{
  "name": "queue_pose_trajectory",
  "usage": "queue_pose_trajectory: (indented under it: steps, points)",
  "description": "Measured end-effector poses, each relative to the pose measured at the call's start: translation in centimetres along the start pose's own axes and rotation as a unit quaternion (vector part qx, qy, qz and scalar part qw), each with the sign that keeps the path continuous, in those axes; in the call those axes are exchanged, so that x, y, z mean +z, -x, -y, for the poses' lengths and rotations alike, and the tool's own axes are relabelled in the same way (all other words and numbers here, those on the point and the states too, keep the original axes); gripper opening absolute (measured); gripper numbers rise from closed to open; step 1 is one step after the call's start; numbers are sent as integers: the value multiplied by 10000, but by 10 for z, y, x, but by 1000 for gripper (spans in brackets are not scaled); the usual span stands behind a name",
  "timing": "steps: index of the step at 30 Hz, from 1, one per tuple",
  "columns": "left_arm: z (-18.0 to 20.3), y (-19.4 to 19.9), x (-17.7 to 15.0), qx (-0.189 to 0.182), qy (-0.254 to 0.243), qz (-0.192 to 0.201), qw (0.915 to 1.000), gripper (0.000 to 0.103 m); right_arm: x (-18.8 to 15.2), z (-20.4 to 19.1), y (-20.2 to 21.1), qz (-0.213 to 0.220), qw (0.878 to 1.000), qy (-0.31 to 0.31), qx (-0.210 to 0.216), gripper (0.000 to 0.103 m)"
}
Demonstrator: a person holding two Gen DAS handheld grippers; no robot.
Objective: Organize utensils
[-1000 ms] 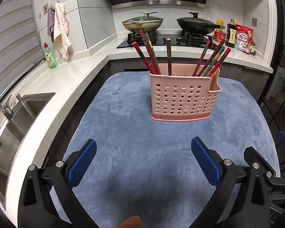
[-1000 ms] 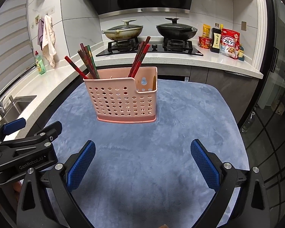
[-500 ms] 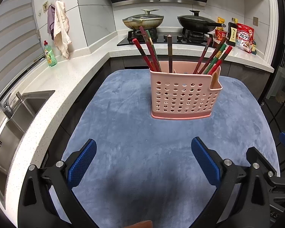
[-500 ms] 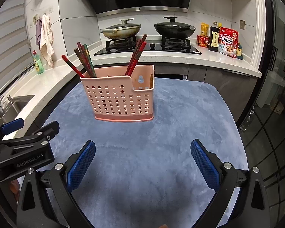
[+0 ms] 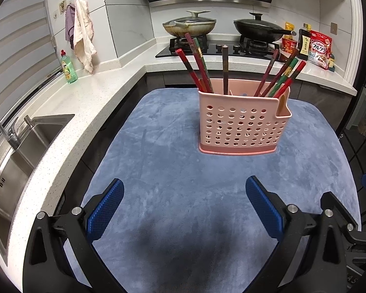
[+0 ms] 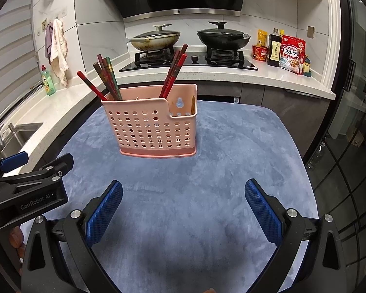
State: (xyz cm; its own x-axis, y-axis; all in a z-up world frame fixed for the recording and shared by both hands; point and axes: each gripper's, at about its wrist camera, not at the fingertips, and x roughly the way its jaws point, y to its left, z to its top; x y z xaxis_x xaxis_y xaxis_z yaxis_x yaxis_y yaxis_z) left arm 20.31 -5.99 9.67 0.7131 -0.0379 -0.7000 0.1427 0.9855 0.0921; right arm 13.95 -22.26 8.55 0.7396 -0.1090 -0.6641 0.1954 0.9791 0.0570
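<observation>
A pink perforated utensil basket [image 5: 241, 122] stands upright on a blue-grey mat [image 5: 173, 175]; it also shows in the right wrist view [image 6: 153, 124]. Several red and dark chopsticks [image 5: 200, 66] lean out of its top, in two bunches [image 6: 173, 70]. My left gripper [image 5: 184, 204] is open and empty, low over the mat's near part, well short of the basket. My right gripper [image 6: 183, 205] is open and empty, beside the left gripper's body [image 6: 29, 188], also short of the basket.
A white counter [image 5: 61, 112] with a steel sink [image 5: 19, 151] runs along the left. A green soap bottle [image 5: 68, 68] stands on it. Behind the mat is a stove with two pans [image 6: 156, 40], bottles and a cereal bag [image 6: 291, 53].
Both grippers have drawn back and risen slightly, so the basket sits a bit lower in view. Both stay open and empty.
</observation>
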Motion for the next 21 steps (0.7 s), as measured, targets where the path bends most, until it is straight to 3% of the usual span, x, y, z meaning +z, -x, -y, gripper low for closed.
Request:
queue_pose_trajectory:
  steps: [21]
  points:
    - [1,-8,2,10,-19,-58,10000,96,1,2,-7,-35,10000,-24,-11,97]
